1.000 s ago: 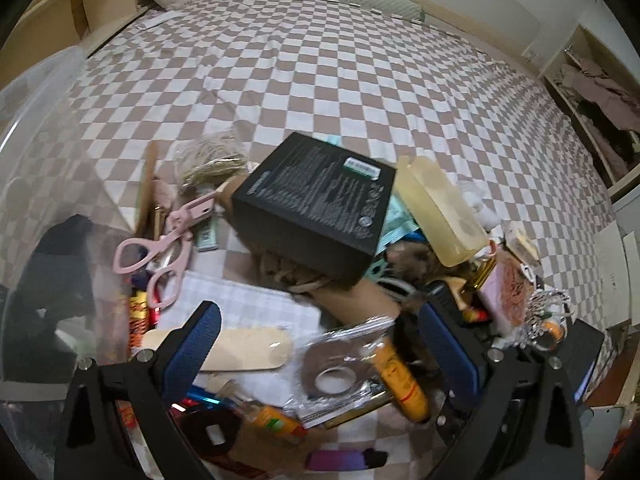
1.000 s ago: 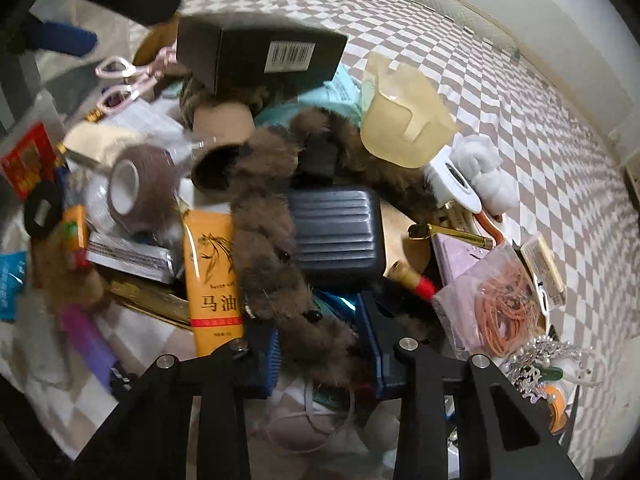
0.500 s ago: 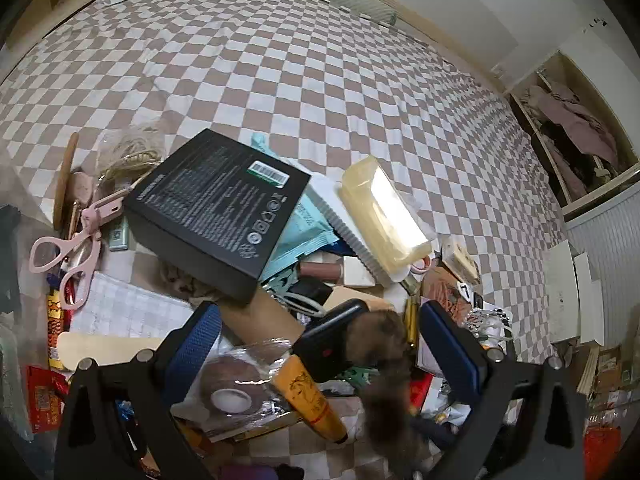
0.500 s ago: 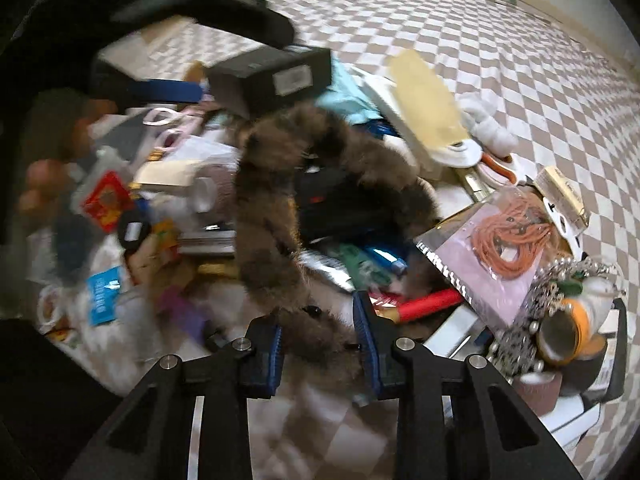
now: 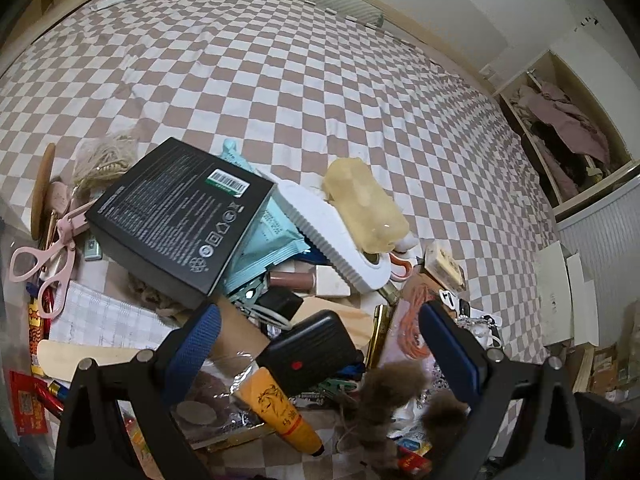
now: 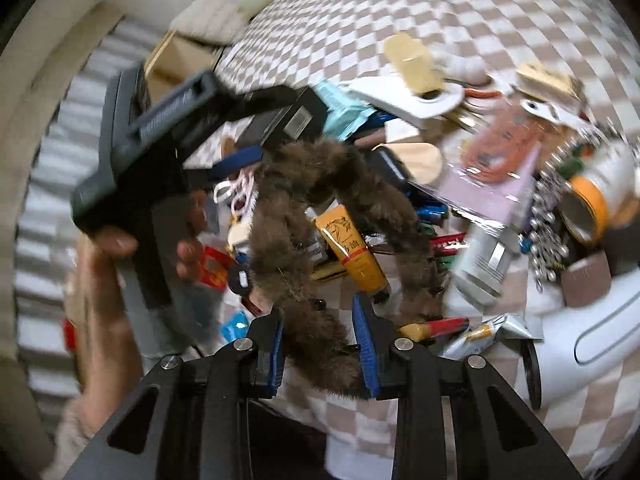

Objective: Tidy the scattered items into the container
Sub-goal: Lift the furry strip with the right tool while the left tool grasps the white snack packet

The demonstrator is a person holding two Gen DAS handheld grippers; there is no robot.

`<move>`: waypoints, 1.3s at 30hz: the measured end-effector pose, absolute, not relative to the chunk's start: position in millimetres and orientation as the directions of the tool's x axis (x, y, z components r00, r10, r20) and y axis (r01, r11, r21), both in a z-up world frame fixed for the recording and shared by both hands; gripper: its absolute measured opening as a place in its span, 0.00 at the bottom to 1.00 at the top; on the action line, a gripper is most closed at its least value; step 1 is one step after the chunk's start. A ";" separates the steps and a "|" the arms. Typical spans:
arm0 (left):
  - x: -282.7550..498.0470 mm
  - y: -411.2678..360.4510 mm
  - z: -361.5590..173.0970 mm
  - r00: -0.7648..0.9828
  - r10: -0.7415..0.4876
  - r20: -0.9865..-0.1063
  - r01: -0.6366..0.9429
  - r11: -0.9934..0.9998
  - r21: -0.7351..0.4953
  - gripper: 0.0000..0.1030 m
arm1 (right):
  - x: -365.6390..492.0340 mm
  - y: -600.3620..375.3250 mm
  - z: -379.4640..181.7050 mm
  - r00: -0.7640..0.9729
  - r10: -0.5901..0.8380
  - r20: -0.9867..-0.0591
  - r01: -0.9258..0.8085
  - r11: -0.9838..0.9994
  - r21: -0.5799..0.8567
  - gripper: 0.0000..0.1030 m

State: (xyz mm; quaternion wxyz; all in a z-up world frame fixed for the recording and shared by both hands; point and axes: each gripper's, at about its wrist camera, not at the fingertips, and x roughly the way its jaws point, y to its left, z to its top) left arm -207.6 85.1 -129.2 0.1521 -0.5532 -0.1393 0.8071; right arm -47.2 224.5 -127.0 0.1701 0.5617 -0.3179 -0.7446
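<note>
My right gripper is shut on a brown furry band and holds it lifted above the pile; the band also hangs at the bottom of the left wrist view. My left gripper is open and empty, hovering over a small black ribbed case and an orange tube. It also shows in the right wrist view, held by a hand. A large black box, pink scissors and a yellowish plastic case lie in the pile on the checkered bedspread.
A white ridged item, a bag of orange rubber bands, tape rolls and a bead chain lie at the right. A translucent container edge is at the far left. An open cupboard stands at the right.
My right gripper has lifted the furry band off the pile and swung it left. My left gripper has shifted right across the pile, away from the container, and stays open.
</note>
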 end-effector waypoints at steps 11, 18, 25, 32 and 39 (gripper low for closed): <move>-218.5 113.8 -144.9 -0.332 0.384 -0.861 -0.116 -0.923 -0.367 0.97 | -45.8 284.9 -98.3 -0.489 -0.626 -0.608 -0.183 -0.607 0.773 0.24; -209.4 135.0 -151.0 -0.296 0.379 -0.877 -0.204 -0.922 -0.329 0.97 | -44.5 307.6 -105.0 -0.516 -0.588 -0.623 -0.241 -0.599 0.764 0.14; -180.7 145.6 -146.2 -0.241 0.403 -0.883 -0.333 -0.889 -0.315 0.97 | -42.8 324.2 -117.3 -0.530 -0.586 -0.613 -0.306 -0.542 0.783 0.14; -125.6 174.3 -148.7 -0.147 0.414 -0.898 -0.525 -0.802 -0.284 0.95 | -36.8 337.4 -108.9 -0.589 -0.555 -0.587 -0.309 -0.516 0.798 0.14; -71.6 205.3 -159.3 -0.115 0.351 -0.929 -0.698 -0.694 -0.176 0.84 | -35.4 342.4 -112.2 -0.596 -0.547 -0.588 -0.333 -0.498 0.801 0.14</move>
